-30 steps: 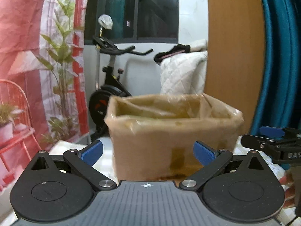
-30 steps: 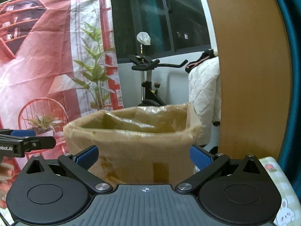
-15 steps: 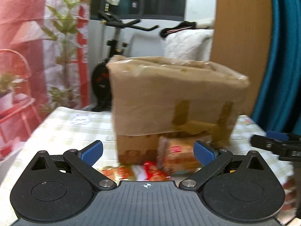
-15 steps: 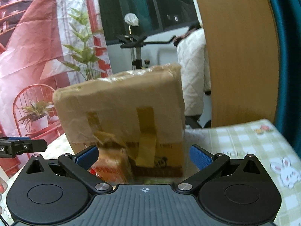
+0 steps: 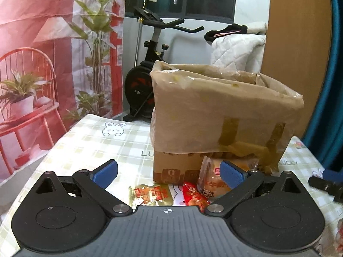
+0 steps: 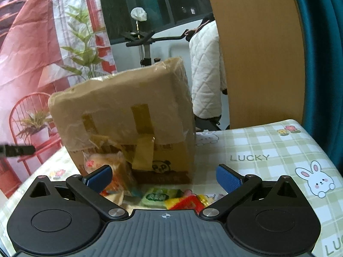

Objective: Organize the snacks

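Both claws, left claw (image 5: 168, 172) and right claw (image 6: 164, 177), gape wide, empty; bread packet (image 5: 216, 182) against the cardboard box (image 5: 214, 115) looks soft, probably light: pinch its crimped edge

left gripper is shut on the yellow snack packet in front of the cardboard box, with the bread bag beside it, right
Not quite. In the left wrist view the left gripper is open and holds nothing; the yellow snack packet lies on the table between its fingers. It does lie in front of the cardboard box, with the bread bag beside it.
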`<state>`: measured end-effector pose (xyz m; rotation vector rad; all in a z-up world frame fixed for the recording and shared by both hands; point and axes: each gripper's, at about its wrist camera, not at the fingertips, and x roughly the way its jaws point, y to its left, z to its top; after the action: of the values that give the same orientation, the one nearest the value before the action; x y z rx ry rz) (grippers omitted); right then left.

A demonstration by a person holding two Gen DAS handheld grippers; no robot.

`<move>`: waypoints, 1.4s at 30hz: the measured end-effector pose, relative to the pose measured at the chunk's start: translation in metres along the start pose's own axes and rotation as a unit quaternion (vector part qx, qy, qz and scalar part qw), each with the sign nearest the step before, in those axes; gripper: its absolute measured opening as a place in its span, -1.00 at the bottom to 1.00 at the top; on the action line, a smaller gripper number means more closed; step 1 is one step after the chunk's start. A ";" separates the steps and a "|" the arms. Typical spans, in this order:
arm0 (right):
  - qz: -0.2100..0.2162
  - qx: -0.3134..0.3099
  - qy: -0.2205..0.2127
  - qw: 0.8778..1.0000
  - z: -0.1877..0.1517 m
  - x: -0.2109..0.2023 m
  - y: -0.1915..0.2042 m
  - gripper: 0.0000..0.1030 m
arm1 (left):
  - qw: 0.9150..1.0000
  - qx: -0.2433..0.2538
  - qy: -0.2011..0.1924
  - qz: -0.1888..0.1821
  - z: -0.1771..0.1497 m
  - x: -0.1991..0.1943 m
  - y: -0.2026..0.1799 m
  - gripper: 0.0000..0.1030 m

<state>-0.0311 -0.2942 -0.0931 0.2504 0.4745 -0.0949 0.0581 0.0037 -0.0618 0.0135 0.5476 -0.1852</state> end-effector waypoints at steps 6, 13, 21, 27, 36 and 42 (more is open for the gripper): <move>-0.022 0.002 0.016 1.000 0.000 0.006 -0.017 0.86 | 1.000 -0.003 0.024 -0.013 -0.004 0.013 -0.006 0.82; -0.027 -0.013 0.060 0.998 -0.002 0.023 -0.037 0.32 | 0.999 0.006 0.044 -0.024 -0.013 0.030 -0.013 0.56; 0.035 -0.072 0.150 0.986 -0.015 0.055 -0.052 0.20 | 0.995 0.044 0.062 -0.062 -0.020 0.055 -0.032 0.35; 0.061 -0.121 0.183 0.974 -0.028 0.065 -0.042 0.14 | 0.993 0.025 0.093 -0.073 -0.036 0.068 -0.038 0.29; 0.043 -0.153 0.169 0.973 -0.038 0.071 -0.024 0.19 | 0.990 0.028 0.113 -0.085 -0.050 0.074 -0.052 0.26; 0.028 -0.176 0.159 0.971 -0.043 0.076 -0.010 0.34 | 0.989 0.024 0.119 -0.088 -0.056 0.073 -0.054 0.26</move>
<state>0.0162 -0.2951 -0.1677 -0.0728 0.7926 0.0874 0.0807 -0.0583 -0.1459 0.0345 0.7833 -0.3719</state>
